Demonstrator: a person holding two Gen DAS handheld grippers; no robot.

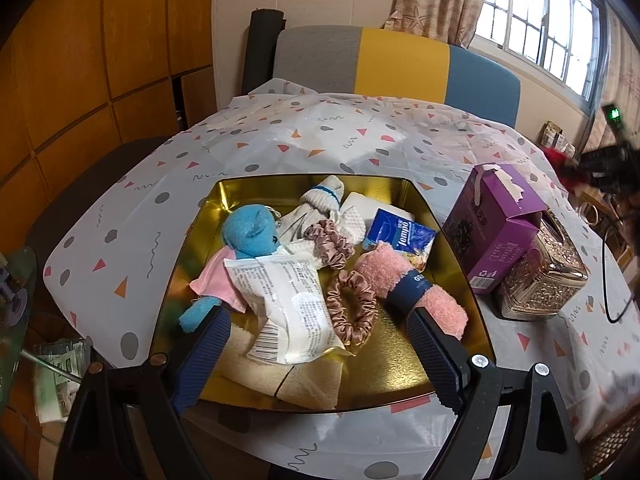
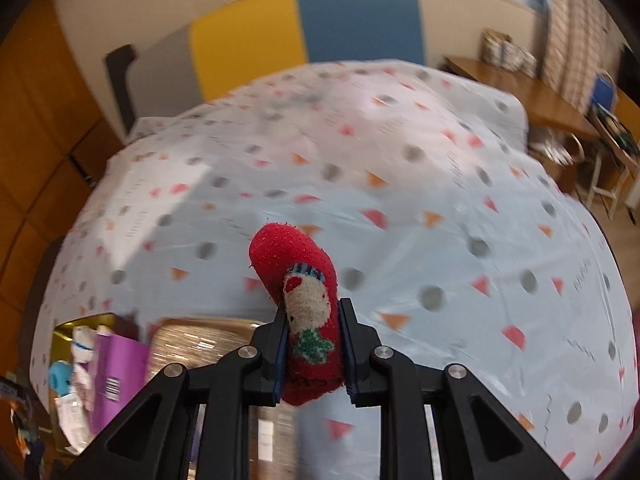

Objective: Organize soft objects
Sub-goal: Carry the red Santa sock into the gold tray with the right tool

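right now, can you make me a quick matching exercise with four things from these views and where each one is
Things:
1. red sock
2. blue plush toy
3. purple box
4. pink towel roll

Places:
a. on the tablecloth beside the gold tin
b. clamped in the right gripper
c. in the gold tin, right side
d. in the gold tin, left side

Pairs: 1-b, 2-d, 3-a, 4-c

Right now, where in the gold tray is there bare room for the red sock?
The gold tray is bare along its near right, between the pink sock and the front rim, and at the far left corner behind the blue toy. The middle is crowded. The right gripper holds the red sock.
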